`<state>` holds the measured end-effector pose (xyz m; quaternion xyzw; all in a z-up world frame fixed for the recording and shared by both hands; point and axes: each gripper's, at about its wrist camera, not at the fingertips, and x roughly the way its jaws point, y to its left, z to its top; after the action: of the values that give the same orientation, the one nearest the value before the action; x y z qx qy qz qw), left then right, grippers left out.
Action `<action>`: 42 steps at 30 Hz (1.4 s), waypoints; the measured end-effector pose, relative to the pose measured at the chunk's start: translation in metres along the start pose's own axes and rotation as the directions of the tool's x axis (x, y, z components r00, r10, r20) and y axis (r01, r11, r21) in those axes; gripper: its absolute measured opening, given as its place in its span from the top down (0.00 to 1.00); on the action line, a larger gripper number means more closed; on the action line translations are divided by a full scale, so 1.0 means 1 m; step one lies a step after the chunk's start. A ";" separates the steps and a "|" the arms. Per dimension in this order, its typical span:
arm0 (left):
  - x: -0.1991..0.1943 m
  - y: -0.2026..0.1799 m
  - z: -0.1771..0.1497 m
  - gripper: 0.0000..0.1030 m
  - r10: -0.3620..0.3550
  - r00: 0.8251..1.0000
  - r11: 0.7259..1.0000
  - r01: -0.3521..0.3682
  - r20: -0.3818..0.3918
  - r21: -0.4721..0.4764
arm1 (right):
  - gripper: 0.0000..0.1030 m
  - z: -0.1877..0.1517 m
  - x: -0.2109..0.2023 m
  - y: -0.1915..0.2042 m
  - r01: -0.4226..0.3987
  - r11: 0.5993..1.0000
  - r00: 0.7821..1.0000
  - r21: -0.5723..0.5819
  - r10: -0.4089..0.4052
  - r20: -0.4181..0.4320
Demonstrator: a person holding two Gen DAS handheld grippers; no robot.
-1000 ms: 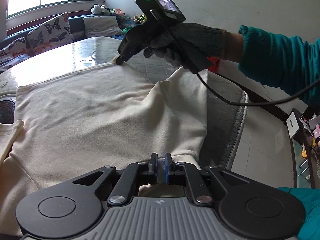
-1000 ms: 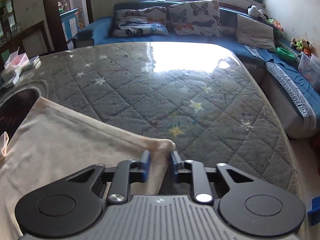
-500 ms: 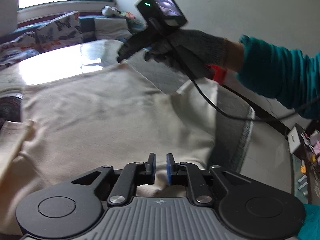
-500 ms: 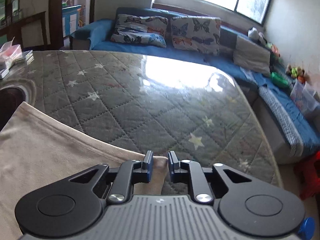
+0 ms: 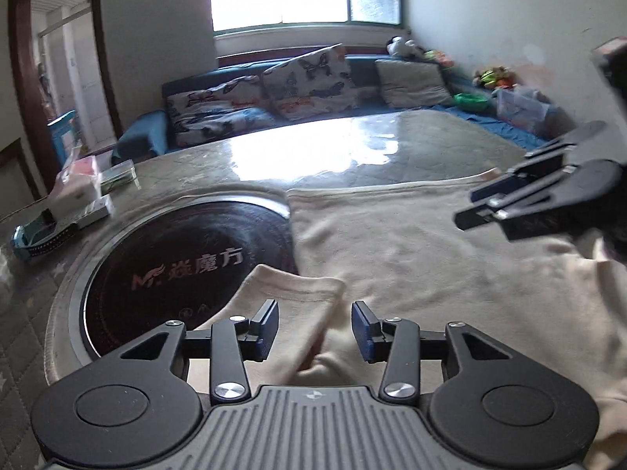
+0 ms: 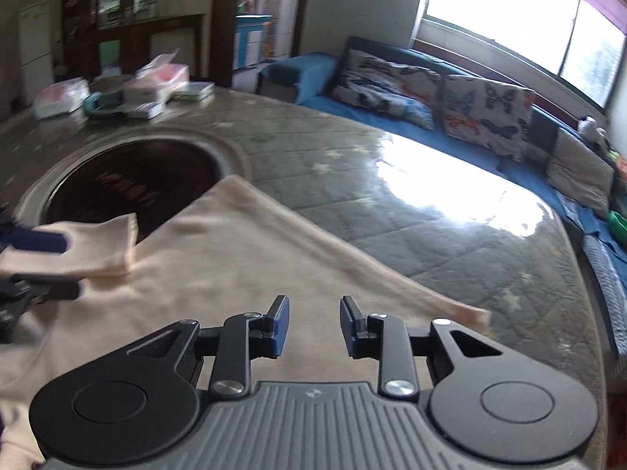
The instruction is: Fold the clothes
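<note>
On the quilted table (image 6: 392, 203): cream shirt (image 6: 235, 258) spread flat
Left gripper (image 5: 314, 327): jaws apart over sleeve (image 5: 290, 293)
Right gripper (image 6: 314, 323): jaws apart above shirt

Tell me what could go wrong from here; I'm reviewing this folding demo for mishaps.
1. The cream shirt's sleeve and left edge lie over the round black cooktop; if that is warm, the fabric could scorch.
2. The left gripper hangs open around the sleeve, so a shallow pinch may miss a layer and spoil the fold.
3. The right gripper is open over the shirt, holding nothing; the hem corner lies close to the table edge and could slip off.
</note>
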<state>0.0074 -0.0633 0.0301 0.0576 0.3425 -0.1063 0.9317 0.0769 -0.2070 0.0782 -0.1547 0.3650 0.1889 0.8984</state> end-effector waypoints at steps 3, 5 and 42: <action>0.014 0.010 0.000 0.76 -0.003 1.000 0.998 0.001 -0.029 -0.057 | 0.73 -0.003 -0.003 0.018 -0.031 0.999 1.000 -0.034 0.031 -0.005; 0.015 0.019 -0.001 0.92 -0.027 0.999 0.994 0.024 -0.022 -0.102 | 0.73 -0.008 -0.009 0.033 -0.043 0.997 0.999 -0.063 0.043 -0.002; -0.064 0.186 -0.058 0.94 0.267 0.961 0.834 -0.197 0.066 -0.515 | 0.72 -0.058 -0.067 0.184 -0.377 0.850 0.920 -0.369 0.390 -0.042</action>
<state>-0.0327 0.1383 0.0341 -0.1537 0.2850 0.0971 0.9411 -0.0853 -0.0839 0.0600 -0.2419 0.3308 0.4320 0.8034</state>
